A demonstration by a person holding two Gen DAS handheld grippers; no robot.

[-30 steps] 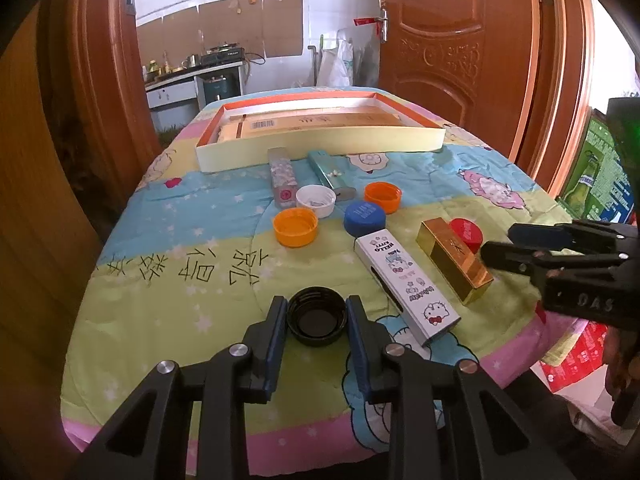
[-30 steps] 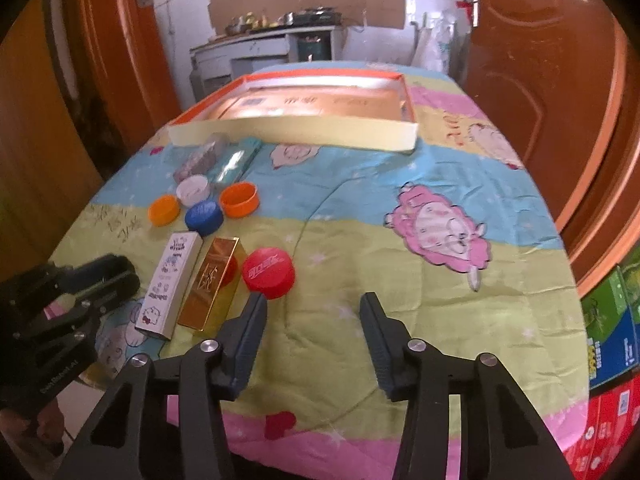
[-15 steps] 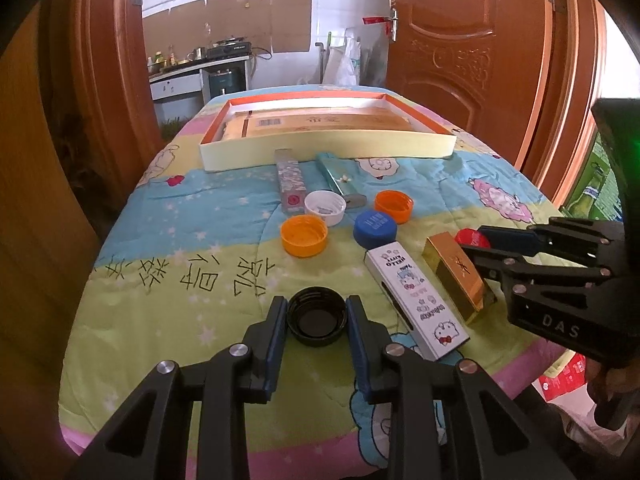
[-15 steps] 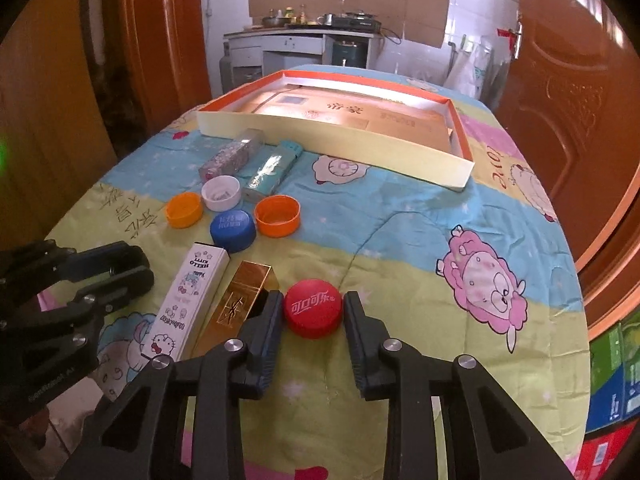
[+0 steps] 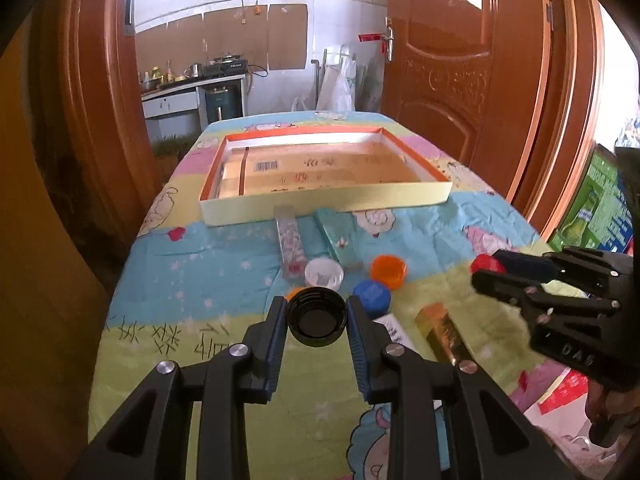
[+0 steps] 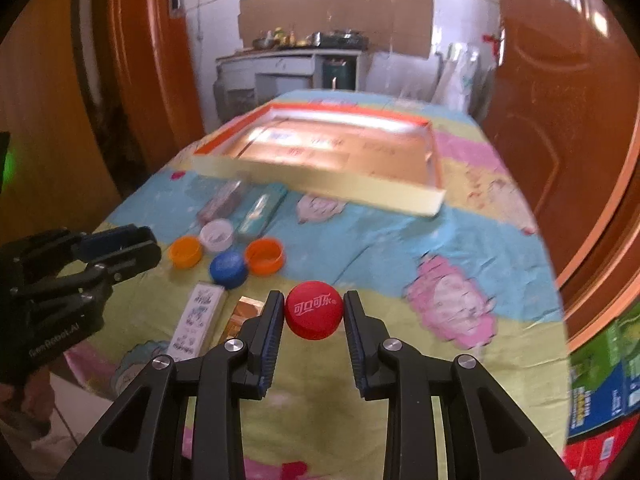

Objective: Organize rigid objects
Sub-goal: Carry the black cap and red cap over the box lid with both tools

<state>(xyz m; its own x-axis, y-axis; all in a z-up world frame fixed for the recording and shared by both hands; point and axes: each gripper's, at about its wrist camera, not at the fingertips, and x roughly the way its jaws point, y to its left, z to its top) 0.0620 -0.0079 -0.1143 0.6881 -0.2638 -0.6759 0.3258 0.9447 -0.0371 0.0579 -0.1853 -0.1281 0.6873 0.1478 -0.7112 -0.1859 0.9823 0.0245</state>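
Left wrist: left gripper (image 5: 317, 317) clamped on the black cap (image 5: 317, 317), open side facing the camera, lifted clear of the tablecloth (image 5: 192, 280). The shallow box (image 5: 328, 204) lies dead ahead, well beyond the loose caps, its long axis running across the view, near wall facing the gripper. Right gripper (image 5: 486, 270) shows at right edge, gripping something red.

Right wrist: right gripper (image 6: 314, 315) clenched on the red cap (image 6: 314, 315), printed top toward the camera. Box (image 6: 316, 178) ahead and slightly left, long axis skewed, view blurred. Left gripper (image 6: 132, 246) sits off to the left.

Judgement: both grippers loaded; box straight forward for each, neither clearly nearer. Clear the near wall, then drop.
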